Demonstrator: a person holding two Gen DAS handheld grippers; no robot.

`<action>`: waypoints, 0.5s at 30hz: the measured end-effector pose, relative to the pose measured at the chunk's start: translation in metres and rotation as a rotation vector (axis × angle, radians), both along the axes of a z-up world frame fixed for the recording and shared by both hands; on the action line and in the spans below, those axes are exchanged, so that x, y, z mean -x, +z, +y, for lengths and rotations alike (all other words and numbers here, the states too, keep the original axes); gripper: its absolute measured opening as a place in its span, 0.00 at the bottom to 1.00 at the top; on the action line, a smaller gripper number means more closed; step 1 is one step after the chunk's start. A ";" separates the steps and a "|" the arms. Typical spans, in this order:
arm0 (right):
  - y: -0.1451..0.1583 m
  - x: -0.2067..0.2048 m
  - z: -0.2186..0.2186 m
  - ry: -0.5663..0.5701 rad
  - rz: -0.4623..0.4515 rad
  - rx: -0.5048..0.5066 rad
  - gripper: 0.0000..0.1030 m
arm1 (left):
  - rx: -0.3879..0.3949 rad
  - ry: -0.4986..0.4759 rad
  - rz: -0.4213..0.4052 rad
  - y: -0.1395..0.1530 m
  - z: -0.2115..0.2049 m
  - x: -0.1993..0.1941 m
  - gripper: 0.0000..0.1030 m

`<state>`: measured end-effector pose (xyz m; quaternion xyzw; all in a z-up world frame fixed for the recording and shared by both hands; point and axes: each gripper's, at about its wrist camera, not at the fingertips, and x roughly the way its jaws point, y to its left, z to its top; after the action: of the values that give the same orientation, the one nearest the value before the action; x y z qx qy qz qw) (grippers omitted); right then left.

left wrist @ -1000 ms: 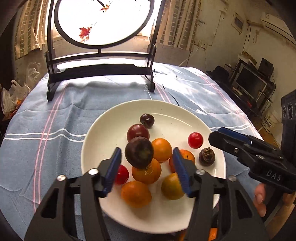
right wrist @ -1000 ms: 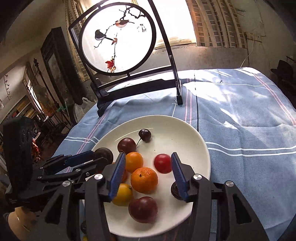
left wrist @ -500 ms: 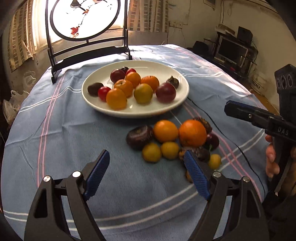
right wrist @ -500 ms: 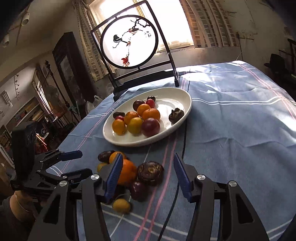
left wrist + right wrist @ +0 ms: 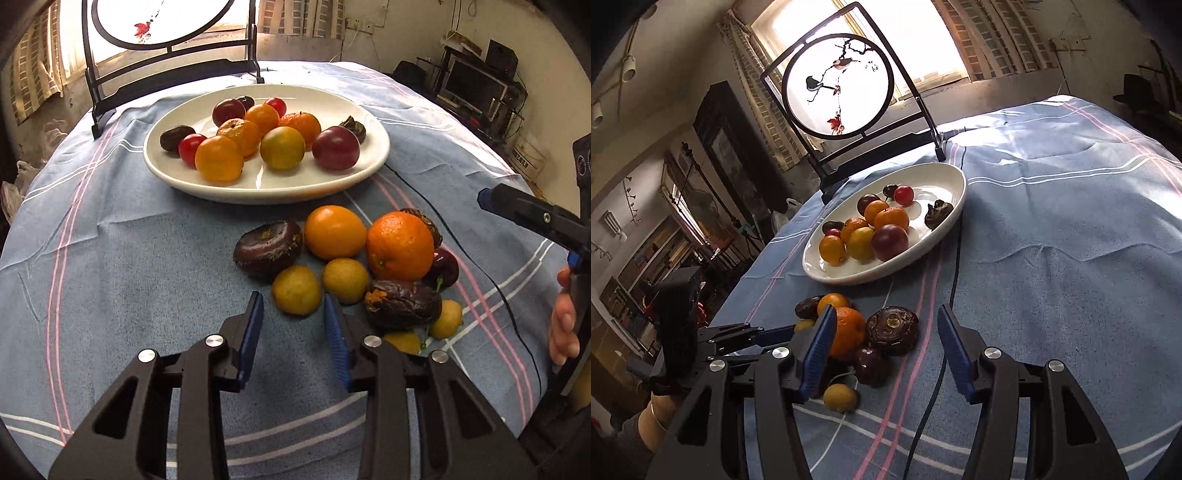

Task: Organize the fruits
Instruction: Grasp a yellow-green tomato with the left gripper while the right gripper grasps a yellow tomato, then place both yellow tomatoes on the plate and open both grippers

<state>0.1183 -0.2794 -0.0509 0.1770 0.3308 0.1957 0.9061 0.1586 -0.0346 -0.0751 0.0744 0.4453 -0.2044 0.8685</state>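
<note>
Left tongs (image 5: 293, 314): just narrowed, empty, framing small yellow fruit (image 5: 296, 290), lower centre. Light, firm, rolls; grip across equator. Right tongs (image 5: 884, 350): parted, empty.

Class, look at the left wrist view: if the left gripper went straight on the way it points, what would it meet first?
Probably the small round yellow fruit on the blue cloth, just beyond the left gripper; its jaws, which just narrowed, hold nothing. Depth is uncertain.
</note>
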 end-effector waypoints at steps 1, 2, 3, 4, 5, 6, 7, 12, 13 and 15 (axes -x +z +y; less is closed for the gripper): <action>0.000 0.000 0.001 0.002 -0.002 0.003 0.56 | -0.009 -0.001 -0.005 0.000 -0.002 -0.003 0.31; 0.000 0.000 0.002 0.004 -0.002 0.005 0.56 | -0.016 -0.001 -0.006 0.001 -0.005 -0.005 0.31; 0.000 0.000 0.002 0.006 -0.002 0.006 0.56 | -0.019 -0.002 -0.004 0.000 -0.006 -0.008 0.31; 0.000 0.001 0.002 0.006 -0.001 0.008 0.56 | -0.018 -0.007 0.006 -0.001 -0.007 -0.011 0.31; 0.000 0.001 0.002 0.008 0.000 0.009 0.56 | -0.013 -0.012 0.013 -0.002 -0.009 -0.012 0.31; 0.000 0.000 0.003 0.010 0.002 0.014 0.56 | -0.006 -0.018 0.010 -0.001 -0.009 -0.011 0.25; 0.000 0.000 0.005 0.014 0.004 0.023 0.56 | -0.004 -0.028 0.004 0.000 -0.009 -0.009 0.25; -0.001 0.010 0.034 0.105 0.018 0.174 0.50 | 0.029 -0.027 -0.046 0.015 0.003 0.019 0.24; -0.002 0.015 0.044 0.143 0.022 0.215 0.50 | 0.045 -0.025 -0.054 0.019 0.008 0.026 0.24; -0.006 0.026 0.063 0.213 0.032 0.281 0.49 | 0.064 -0.020 -0.066 0.025 0.017 0.038 0.24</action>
<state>0.0927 -0.2168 -0.0566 0.0159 0.3863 0.2395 0.8906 0.1201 -0.0177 -0.0496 0.0576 0.4091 -0.2245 0.8825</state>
